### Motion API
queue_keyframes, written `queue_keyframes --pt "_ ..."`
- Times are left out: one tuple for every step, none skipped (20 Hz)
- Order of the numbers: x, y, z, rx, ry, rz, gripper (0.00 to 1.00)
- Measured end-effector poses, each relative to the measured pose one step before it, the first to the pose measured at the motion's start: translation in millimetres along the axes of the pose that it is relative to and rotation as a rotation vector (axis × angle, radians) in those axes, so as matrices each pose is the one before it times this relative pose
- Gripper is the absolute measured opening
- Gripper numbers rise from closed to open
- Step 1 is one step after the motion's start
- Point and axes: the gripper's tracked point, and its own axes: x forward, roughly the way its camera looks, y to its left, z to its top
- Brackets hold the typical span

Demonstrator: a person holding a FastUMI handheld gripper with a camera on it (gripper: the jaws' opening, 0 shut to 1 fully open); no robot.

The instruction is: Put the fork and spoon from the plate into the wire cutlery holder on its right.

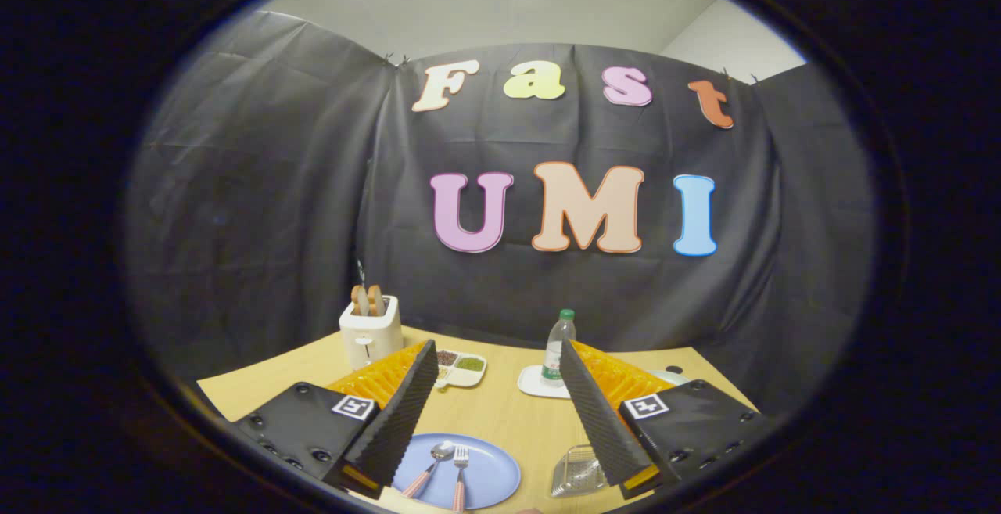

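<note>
My claw (pixel 497 361) hangs above the near part of the wooden table (pixel 500 420) with its two fingers spread wide and nothing between them. Nearest to me, by the table's front edge and down between my fingers, lies a round blue plate (pixel 489 473), its left rim tucked under my left finger (pixel 399 412). On that plate rest the two pieces I am after: a spoon (pixel 431 467) with a pinkish handle, its bowl pointing away from me and its handle slanting toward the front left, and just beside it to the right a fork (pixel 460 476) with the same kind of handle, tines pointing away and handle running nearly straight back toward me. The two lie close together; whether they touch I cannot tell. To the right of the plate, also near the front edge and apart from it, sits the wire cutlery holder (pixel 577 471), partly hidden under my right finger (pixel 598 412). Farther back, past the middle of the table, a small white divided dish (pixel 461 369) holds dark and green bits in its compartments, just beyond the tip of my left finger. Near the tip of my right finger a clear plastic bottle with a green cap (pixel 558 348) stands upright on a white tray (pixel 536 385). Toward the back left corner stands a white toaster (pixel 370 332) with two browned slices of toast (pixel 367 300) poking out of its slots.
</note>
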Motion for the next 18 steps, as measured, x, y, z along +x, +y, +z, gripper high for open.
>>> queue_keyframes --pt "0.38 1.85 -6.94 -0.00495 0.01499 0.0056 0.99" --pt "1.9 0.7 -6.36 -0.00532 0.01695 0.00455 0.99" --pt "1.15 1.54 -8.36 -0.00323 0.01762 0.00598 0.99" --pt "1.74 1.97 -7.97 -0.00256 0.01942 0.00629 0.99" --pt "1.58 2.63 -8.77 -0.00214 0.02186 0.00754 0.99" --pt "2.45 2.25 -9.23 -0.00177 0.02366 0.00806 0.99" --pt "1.61 3.13 -11.52 -0.00283 0.02661 0.01026 0.99" --pt "3.0 3.15 -10.56 -0.00282 0.02739 0.01181 0.99" --pt "0.38 1.25 -10.38 -0.00309 0.02461 0.00599 0.99" --pt "1.78 1.69 -8.9 -0.0026 0.02154 0.00648 0.99" --pt "2.08 1.13 -9.51 -0.00215 0.02145 0.00436 0.99" --pt "1.74 0.92 -9.3 -0.00319 0.02009 0.00274 0.99" --pt "1.81 2.0 -8.99 -0.00414 0.02198 0.00551 0.99" --pt "2.81 1.5 -8.59 -0.00425 0.02245 0.00389 0.99" --pt "2.67 0.56 -9.44 -0.00434 0.02106 0.00252 0.99" --pt "2.87 1.0 -8.42 -0.00224 0.02145 0.0044 0.99" --pt "3.35 1.03 -9.0 -0.00013 0.01915 0.00187 0.99" --pt "2.68 1.44 -8.16 -0.00006 0.02219 0.00203 1.0"
